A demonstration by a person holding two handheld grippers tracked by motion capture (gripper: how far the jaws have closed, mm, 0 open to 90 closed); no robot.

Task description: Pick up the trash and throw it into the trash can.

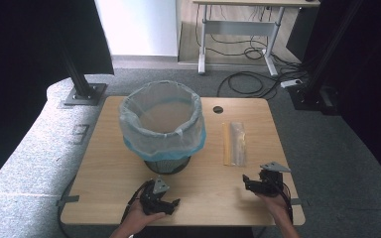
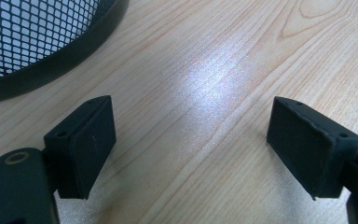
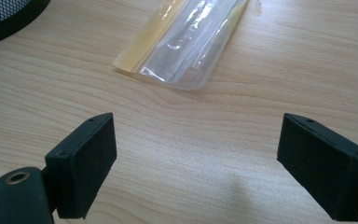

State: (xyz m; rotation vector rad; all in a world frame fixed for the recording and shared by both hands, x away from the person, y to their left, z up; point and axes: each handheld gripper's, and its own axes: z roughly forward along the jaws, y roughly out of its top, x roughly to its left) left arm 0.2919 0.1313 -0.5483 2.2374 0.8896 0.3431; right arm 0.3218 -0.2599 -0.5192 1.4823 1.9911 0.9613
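A black mesh bin [image 1: 167,162] lined with a pale blue bag [image 1: 161,121] stands on the wooden table [image 1: 104,163], left of centre. A flat clear plastic packet with a yellow strip [image 1: 234,144] lies to its right. My left gripper [image 1: 163,202] rests low near the front edge just in front of the bin, open and empty; its view has the bin's base [image 2: 42,60] at upper left. My right gripper [image 1: 253,183] sits open at the front right, just short of the packet [image 3: 186,42], nothing between its jaws.
A round cable hole [image 1: 218,109] sits at the table's back edge. Grey carpet surrounds the table, with cables [image 1: 248,82] and a desk frame [image 1: 238,29] behind. Black stand bases [image 1: 83,93] flank the far corners.
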